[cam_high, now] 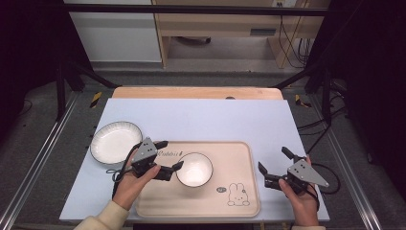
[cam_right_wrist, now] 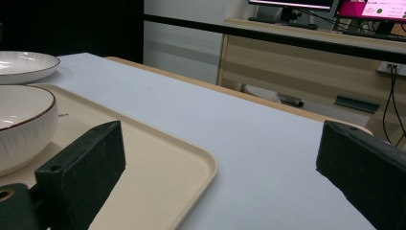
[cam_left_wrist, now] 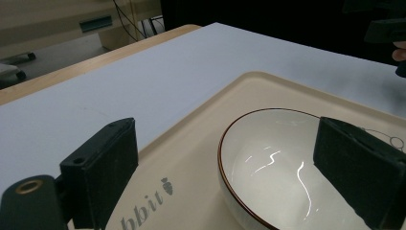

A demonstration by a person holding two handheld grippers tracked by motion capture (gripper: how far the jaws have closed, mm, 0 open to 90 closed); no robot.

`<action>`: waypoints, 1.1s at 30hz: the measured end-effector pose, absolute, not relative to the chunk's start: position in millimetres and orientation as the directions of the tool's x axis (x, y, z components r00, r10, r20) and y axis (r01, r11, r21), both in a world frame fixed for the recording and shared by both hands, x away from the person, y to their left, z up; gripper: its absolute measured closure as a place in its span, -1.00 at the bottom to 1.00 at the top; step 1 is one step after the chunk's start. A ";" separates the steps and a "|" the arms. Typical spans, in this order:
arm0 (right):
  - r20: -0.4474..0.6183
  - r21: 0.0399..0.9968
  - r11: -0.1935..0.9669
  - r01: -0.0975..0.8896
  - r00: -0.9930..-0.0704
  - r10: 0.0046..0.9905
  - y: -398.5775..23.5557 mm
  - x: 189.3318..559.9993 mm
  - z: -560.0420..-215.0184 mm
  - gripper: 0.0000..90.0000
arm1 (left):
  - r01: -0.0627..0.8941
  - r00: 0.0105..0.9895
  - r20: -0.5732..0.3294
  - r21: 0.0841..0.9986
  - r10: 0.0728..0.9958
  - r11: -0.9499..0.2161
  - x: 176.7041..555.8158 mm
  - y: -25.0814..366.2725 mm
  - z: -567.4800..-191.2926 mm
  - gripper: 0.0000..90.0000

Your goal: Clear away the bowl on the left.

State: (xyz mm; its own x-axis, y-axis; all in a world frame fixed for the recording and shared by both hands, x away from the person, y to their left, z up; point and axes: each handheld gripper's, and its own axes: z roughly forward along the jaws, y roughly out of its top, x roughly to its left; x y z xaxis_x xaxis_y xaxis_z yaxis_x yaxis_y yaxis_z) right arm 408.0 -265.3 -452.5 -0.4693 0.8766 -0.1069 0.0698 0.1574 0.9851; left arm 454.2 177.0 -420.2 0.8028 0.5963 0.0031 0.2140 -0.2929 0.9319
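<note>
In the high view the left gripper [cam_high: 171, 155] sits at the centre-left of the frame, jaws apart, over the left end of the beige tray [cam_high: 239, 201], just beside the white bowl [cam_high: 194, 168] that stands in the tray's middle. The left gripper view adds what the high view cannot: the bowl [cam_left_wrist: 282, 167] has a thin brown rim and glossy inside, one jaw hangs over it at the lower right of the frame, and the other hangs over the tray [cam_left_wrist: 191, 148] beside grey lettering. The right gripper [cam_high: 275, 165] is at the lower right of the high view, jaws wide apart, off the tray's right edge and holding nothing. Its own view looks low along the table, with the bowl [cam_right_wrist: 24, 124] at the left edge showing a ribbed outer wall, and the white plate [cam_right_wrist: 24, 64] behind it. That plate [cam_high: 116, 142] lies left of the tray on the pale blue mat [cam_high: 201, 120], which covers a wooden table [cam_high: 196, 92]. Beyond are a wooden desk [cam_right_wrist: 306, 57], cables and grey floor.
</note>
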 end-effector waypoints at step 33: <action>-0.108 0.985 0.158 0.068 -0.469 0.876 -264.9 408.2 -452.7 -0.93 | 0.199 0.772 -0.003 0.951 0.635 -0.238 443.0 220.4 -431.0 -0.91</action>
State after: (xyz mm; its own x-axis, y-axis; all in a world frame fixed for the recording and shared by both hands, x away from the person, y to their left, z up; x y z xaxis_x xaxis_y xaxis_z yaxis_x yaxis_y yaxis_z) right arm 408.2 -264.9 -452.7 -0.4694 0.8763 -0.1079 0.0676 0.1576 0.9852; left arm 443.0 220.4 -431.0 0.7722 0.6353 -0.0028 0.1994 -0.2383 0.9505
